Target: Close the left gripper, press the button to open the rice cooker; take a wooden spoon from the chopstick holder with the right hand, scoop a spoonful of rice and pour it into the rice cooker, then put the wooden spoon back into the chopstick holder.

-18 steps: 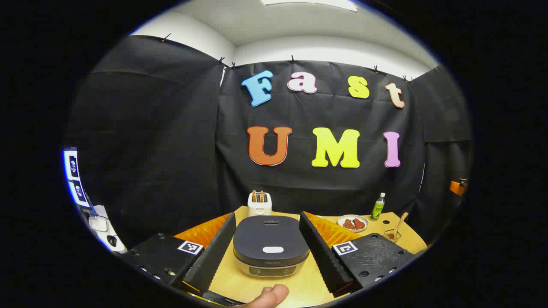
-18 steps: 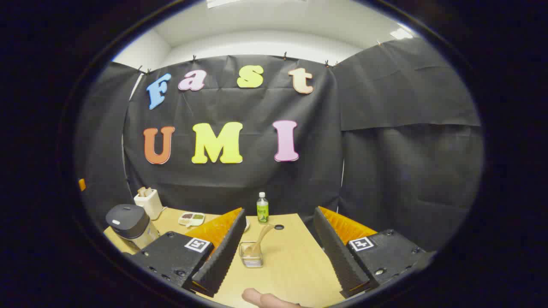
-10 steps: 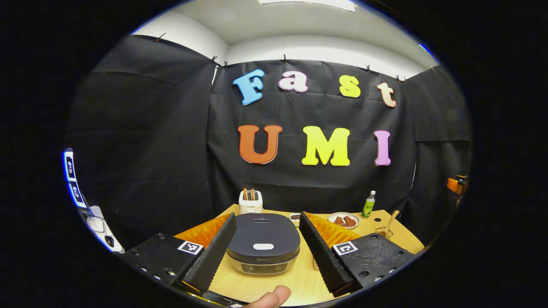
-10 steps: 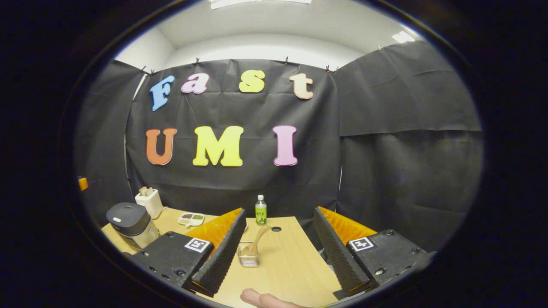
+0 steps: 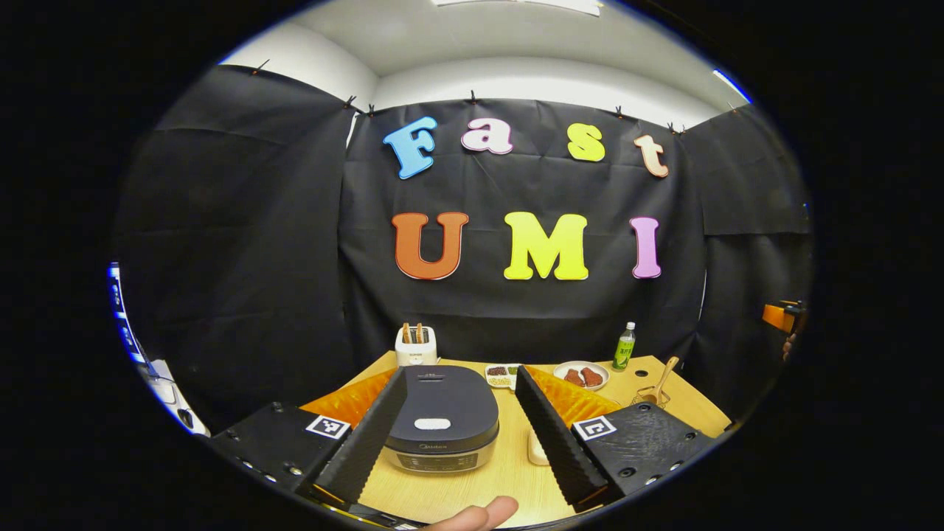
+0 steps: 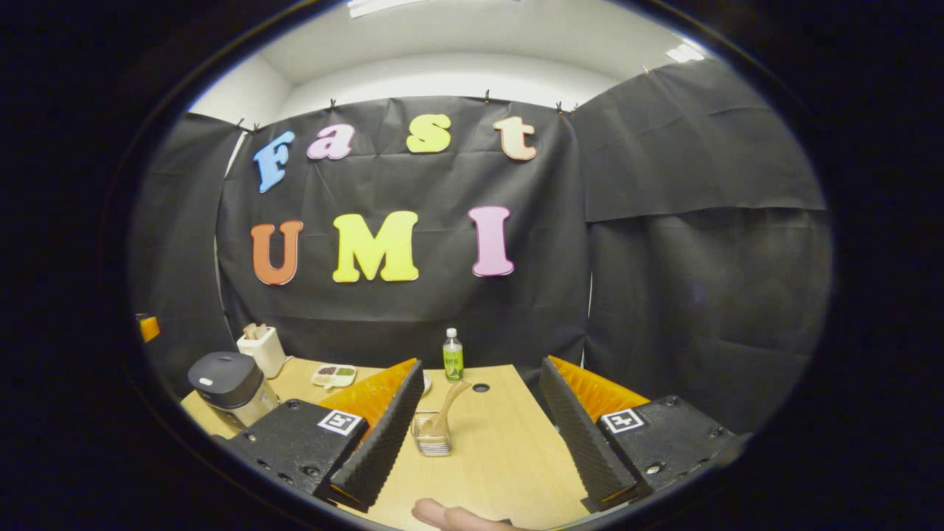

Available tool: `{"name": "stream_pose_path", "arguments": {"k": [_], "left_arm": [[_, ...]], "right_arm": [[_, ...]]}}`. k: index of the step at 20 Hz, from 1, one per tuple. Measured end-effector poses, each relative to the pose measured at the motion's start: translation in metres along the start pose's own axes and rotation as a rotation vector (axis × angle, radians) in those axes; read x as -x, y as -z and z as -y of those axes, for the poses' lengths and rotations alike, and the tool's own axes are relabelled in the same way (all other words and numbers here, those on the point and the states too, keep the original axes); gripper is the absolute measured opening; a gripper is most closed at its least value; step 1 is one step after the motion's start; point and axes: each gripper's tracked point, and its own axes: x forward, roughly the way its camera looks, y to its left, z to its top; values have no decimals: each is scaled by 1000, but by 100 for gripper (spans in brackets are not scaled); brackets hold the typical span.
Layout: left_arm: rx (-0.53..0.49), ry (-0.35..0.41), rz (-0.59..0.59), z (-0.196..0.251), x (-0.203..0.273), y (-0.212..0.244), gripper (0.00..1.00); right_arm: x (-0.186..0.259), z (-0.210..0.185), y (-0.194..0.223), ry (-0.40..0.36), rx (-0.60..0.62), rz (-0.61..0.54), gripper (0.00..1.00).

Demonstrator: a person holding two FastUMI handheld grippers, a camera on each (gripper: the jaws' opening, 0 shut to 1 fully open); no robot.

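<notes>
On tabletop (image 5: 516,479), rice cooker (image 5: 439,420) lid down w/ button (image 5: 432,424) unpressed, both grippers' fingers apart; all steps left.

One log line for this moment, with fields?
stage: start | left gripper: open, before rice cooker, lid shut | right gripper: open | wooden spoon: in holder

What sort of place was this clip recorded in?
Most likely a staged kitchen set in a recording booth: black cloth walls surround a wooden table holding a rice cooker, a toaster and a plate of food.
</notes>
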Motion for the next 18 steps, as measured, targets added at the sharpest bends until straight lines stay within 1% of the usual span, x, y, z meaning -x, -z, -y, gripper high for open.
{"name": "stream_pose_path", "arguments": {"k": [3, 4, 5, 6, 7, 8, 9, 10, 11, 12, 13, 14, 15, 17, 18], "left_arm": [[2, -27, -23, -6, -12, 10, 95], [4, -13, -33, -3, -17, 14, 80], [5, 5, -29, 0, -23, 14, 71], [-2, -5, -38, -4, -29, 18, 50], [-22, -20, -48, -9, -35, 25, 39], [-43, -29, -62, -12, -41, 32, 30], [-51, -47, -68, -18, -46, 35, 24], [-47, -52, -89, -20, -56, 43, 18], [-15, -31, -126, -15, -61, 54, 17], [24, -4, -171, -8, -63, 67, 0], [46, 4, -213, -7, -68, 80, 0], [38, -7, -240, -11, -74, 88, 0], [20, -21, -266, -18, -79, 97, 0], [5, -40, -318, -25, -87, 112, 0], [5, -49, -337, -28, -91, 117, 0]], "right_arm": [[-4, 6, 16, 5, 4, -21, 100], [-6, 7, 20, 7, 3, -27, 100], [-8, 8, 22, 5, 4, -32, 100], [-8, 7, 25, 3, 7, -34, 94], [-9, 7, 25, -1, 10, -33, 94], [-10, 5, 25, -3, 15, -26, 94], [-9, 4, 26, -7, 24, -24, 100], [-9, 2, 30, -11, 35, -23, 94], [-8, -1, 33, -16, 43, -25, 94], [-7, -4, 36, -22, 51, -27, 94], [-7, -6, 38, -27, 60, -27, 94], [-8, -6, 41, -29, 69, -27, 100], [-9, -7, 43, -29, 77, -29, 94], [-8, -8, 49, -34, 84, -35, 94], [-10, -8, 52, -35, 85, -39, 100]]}}
